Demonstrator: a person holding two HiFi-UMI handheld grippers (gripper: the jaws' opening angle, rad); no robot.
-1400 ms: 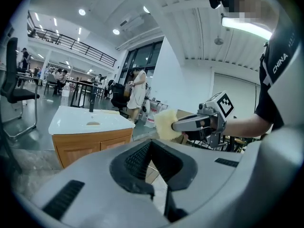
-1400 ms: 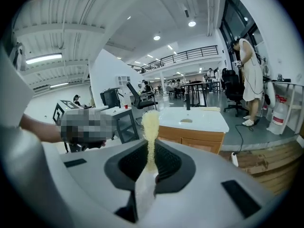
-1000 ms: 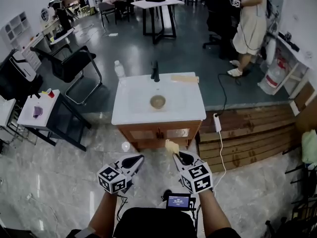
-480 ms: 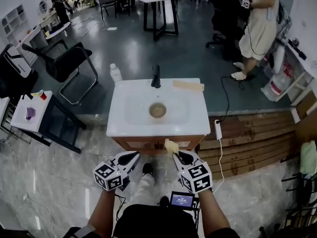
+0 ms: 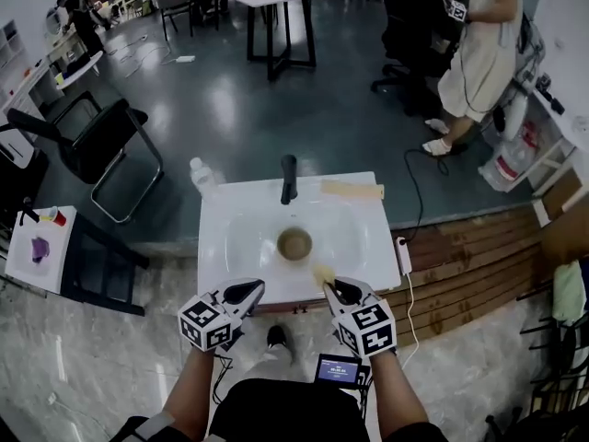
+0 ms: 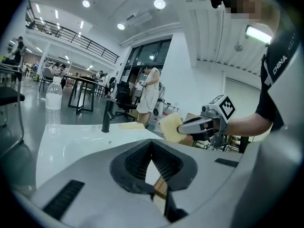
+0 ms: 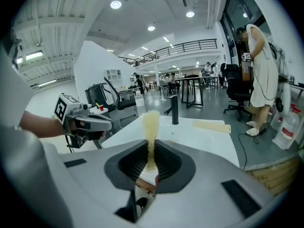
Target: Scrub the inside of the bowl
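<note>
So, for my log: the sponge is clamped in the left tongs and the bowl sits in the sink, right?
No: the sponge is clamped in the right tongs, as the right gripper view shows. The bowl does sit in the sink.

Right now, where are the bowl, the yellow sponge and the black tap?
bowl (image 5: 294,243): head view, middle of its inside.
yellow sponge (image 7: 151,122): right gripper view, its upper part.
black tap (image 5: 289,179): head view, middle of its upright post.
</note>
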